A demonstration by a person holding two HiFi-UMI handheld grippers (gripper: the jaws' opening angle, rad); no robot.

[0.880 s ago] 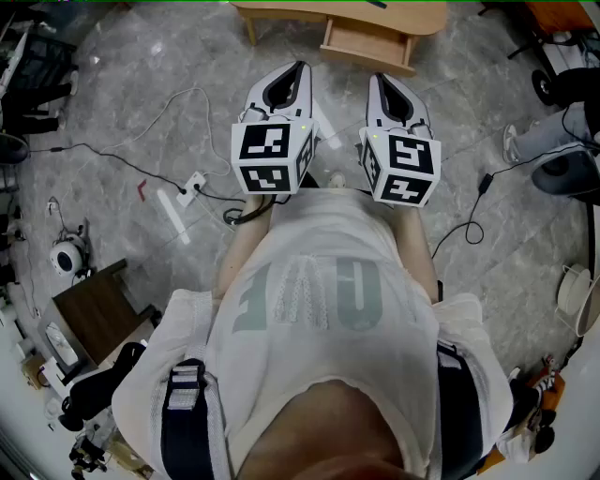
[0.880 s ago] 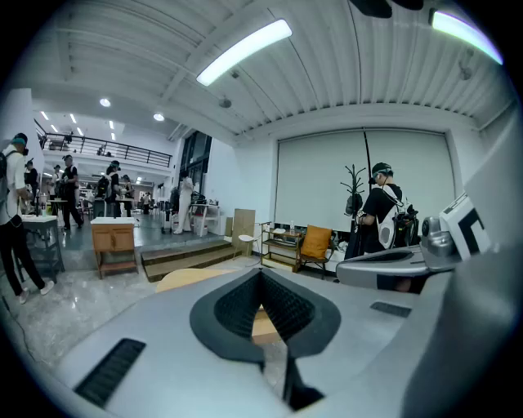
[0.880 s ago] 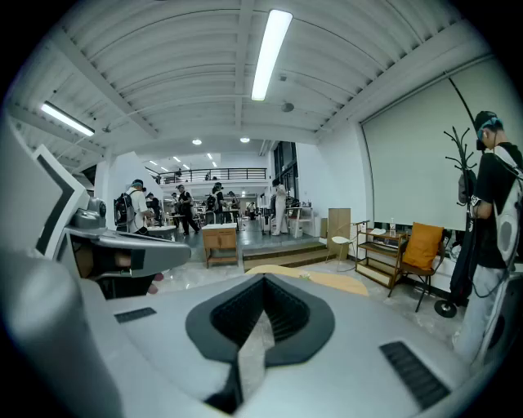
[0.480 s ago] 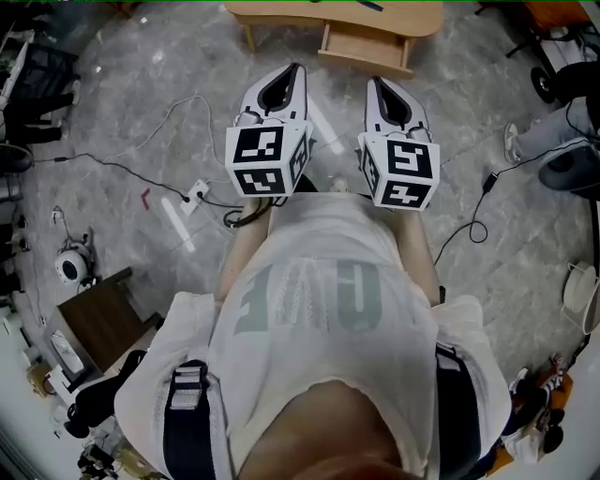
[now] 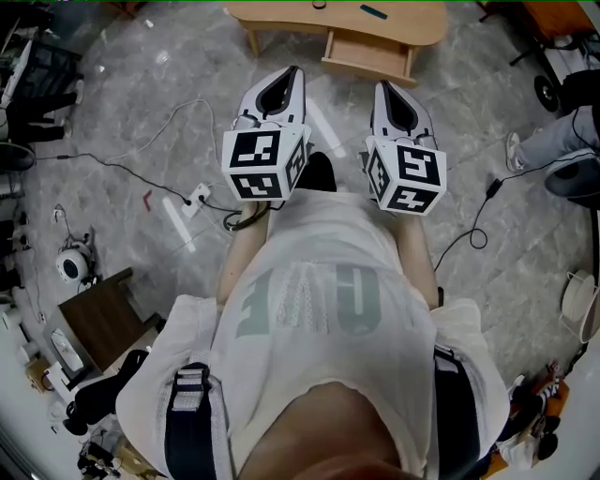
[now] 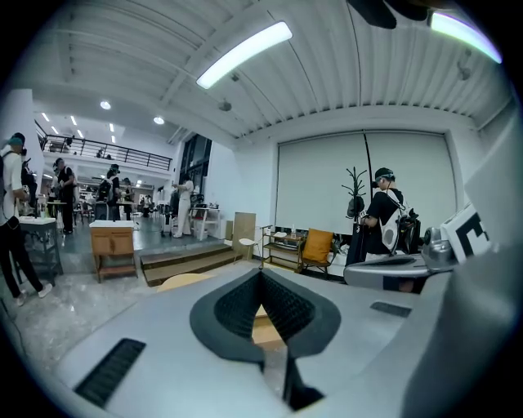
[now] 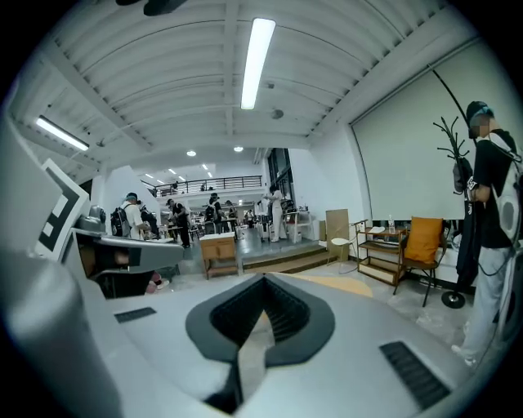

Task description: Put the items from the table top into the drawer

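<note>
L gripper (image 5: pixel 293 71), R gripper (image 5: pixel 382 87) both shut

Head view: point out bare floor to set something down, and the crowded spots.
Bare floor: the stretch left of the table, above the dark cable; and the patch between the right gripper and the right-hand cable. Crowded: the left edge, with the power strip and the dark side table.

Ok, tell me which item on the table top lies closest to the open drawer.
The slim bluish bar, lying just behind the drawer; the other dark item sits further left on the table.
</note>
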